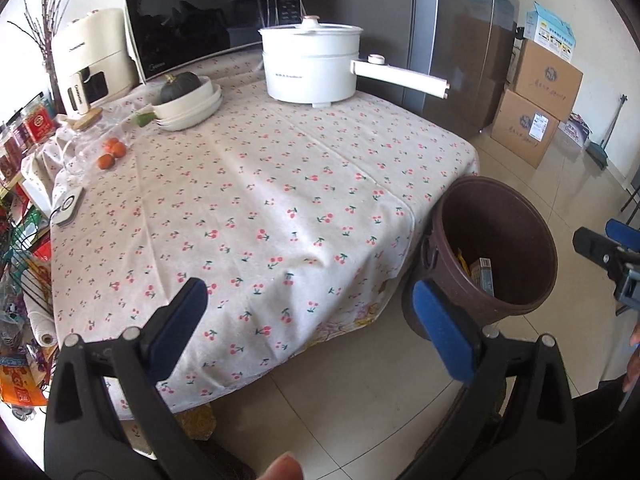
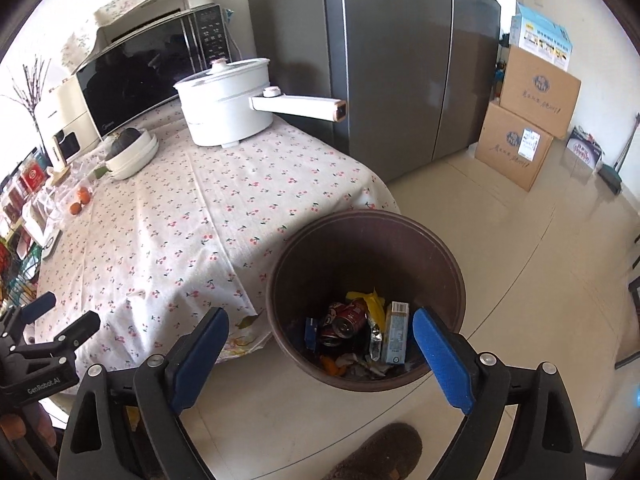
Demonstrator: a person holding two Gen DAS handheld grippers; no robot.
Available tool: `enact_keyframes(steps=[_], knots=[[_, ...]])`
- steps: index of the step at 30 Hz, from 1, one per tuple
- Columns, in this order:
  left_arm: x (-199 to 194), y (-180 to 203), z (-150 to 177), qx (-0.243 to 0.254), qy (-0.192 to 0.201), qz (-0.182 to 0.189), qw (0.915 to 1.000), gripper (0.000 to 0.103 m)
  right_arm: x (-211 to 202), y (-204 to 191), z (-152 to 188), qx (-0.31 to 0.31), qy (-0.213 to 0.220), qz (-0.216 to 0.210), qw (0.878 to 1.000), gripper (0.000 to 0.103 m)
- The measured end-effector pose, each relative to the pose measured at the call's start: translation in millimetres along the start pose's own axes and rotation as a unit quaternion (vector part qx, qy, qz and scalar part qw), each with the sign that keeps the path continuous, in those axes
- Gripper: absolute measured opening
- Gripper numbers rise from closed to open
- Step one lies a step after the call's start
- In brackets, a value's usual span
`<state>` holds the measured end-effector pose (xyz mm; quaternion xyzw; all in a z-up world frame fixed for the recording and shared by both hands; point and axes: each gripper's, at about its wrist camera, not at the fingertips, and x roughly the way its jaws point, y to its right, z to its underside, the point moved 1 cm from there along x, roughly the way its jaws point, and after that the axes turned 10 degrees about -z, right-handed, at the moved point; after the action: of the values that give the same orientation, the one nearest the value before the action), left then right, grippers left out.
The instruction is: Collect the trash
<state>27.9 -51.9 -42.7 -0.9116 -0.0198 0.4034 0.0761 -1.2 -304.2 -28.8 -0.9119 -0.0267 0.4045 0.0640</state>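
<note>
While my left wrist view shows the left hand-held gripper (image 1: 308, 320) spread wide and empty over the cloth-covered counter (image 1: 280, 184), I see no litter there, so I'd sweep the cloth's edges before quitting. From my right wrist view, the right hand-held gripper (image 2: 320, 354) gapes, holding nothing, above the brown bin (image 2: 360, 240) beside the counter. Inside, a crushed can (image 2: 344, 320) lies mouth toward me; a carton (image 2: 396, 332) stands on end.
</note>
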Motion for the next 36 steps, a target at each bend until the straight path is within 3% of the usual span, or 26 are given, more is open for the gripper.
enact_keyframes(steps=[9,15,36], knots=[[-17.0,-5.9,14.4,-0.011,0.030,-0.010,0.9994,0.102,-6.7,-37.9,14.0,-0.049,0.039,0.026,0.998,0.096],[-22.6,-10.2,13.1,-0.037,0.044,-0.014,0.9983,0.102,-12.6,-38.0,12.4,-0.040,0.059,0.025,0.997,0.096],[-29.1,-0.7,12.2,-0.032,0.053,-0.012,0.9980,0.102,-10.7,-39.9,15.3,-0.041,0.057,0.021,0.997,0.096]])
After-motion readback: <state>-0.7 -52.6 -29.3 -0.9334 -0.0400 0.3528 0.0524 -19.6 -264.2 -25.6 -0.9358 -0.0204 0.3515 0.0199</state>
